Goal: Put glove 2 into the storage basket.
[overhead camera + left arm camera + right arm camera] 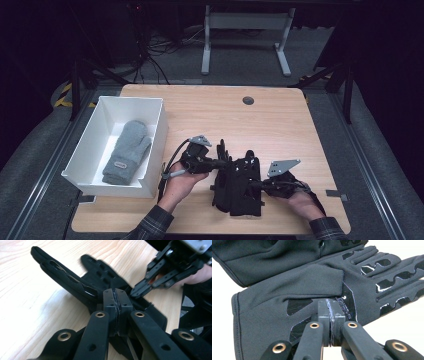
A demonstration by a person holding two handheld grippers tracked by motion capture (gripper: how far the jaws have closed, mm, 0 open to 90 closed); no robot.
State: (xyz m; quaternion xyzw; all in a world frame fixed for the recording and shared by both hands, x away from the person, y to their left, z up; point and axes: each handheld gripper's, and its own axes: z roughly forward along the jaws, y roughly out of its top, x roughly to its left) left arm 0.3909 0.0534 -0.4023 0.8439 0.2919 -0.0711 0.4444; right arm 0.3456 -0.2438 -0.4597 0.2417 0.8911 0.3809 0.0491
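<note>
1. I have both tongs down on the black gloves [239,182], which lie on the wooden surface [280,125] near its front edge, between the person's two hands.
2. My left tongs [223,162] sit at the gloves' left side. In the left gripper view the jaws are pressed together with black glove fabric around the tips, but I cannot tell whether any cloth is pinched.
3. My right tongs [257,184] come in from the right. In the right gripper view the jaws meet flat against each other at the edge of the nearer glove's palm, just beside its glossy printed patches [298,305].
4. To the left stands a white bin [155,150] on the surface, with a grey mitten [127,150] lying inside it, well apart from the gloves.
</note>
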